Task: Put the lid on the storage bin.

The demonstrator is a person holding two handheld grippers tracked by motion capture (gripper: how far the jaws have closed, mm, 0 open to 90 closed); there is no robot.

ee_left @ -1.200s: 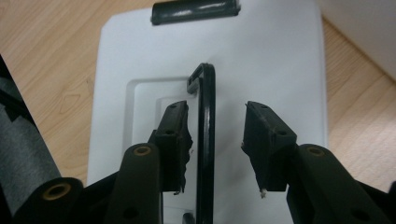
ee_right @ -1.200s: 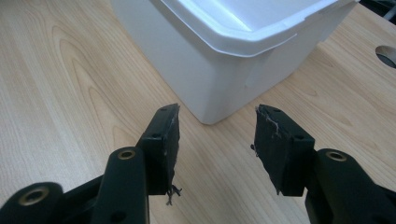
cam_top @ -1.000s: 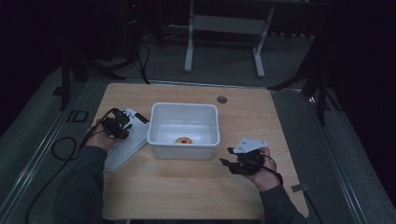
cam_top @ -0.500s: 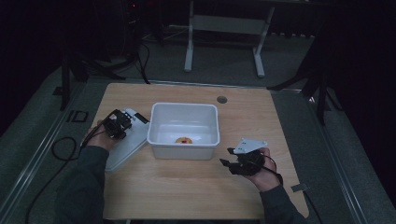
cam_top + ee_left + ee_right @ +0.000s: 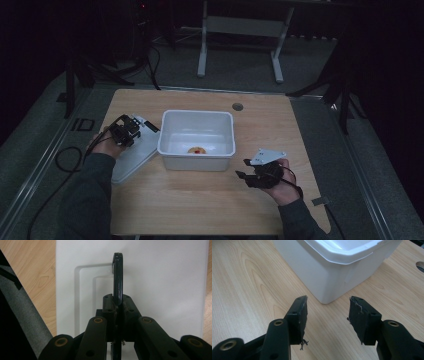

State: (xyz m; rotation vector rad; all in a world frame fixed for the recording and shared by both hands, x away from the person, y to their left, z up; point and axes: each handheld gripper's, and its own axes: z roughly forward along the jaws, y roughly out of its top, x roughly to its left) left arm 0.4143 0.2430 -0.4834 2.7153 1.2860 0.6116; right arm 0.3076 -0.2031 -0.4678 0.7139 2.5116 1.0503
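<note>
Wooden tabletop (image 5: 200,200) below, and a white bin (image 5: 196,139) sits mid-table with a small orange-red item (image 5: 196,150) on its floor. Flat beside it, on the left, lies the white lid (image 5: 132,152). Left tongs (image 5: 126,131) hover over that lid and have just been closing; now pressed together, nothing between them. Right tongs (image 5: 244,175) hang spread and empty, near the bin's front right corner.

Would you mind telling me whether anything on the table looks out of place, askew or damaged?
The white lid lies askew left of the white bin, its near corner past the table's left edge. The left gripper is shut above it. The right gripper's pads look frayed. A small orange item sits inside the bin.
</note>
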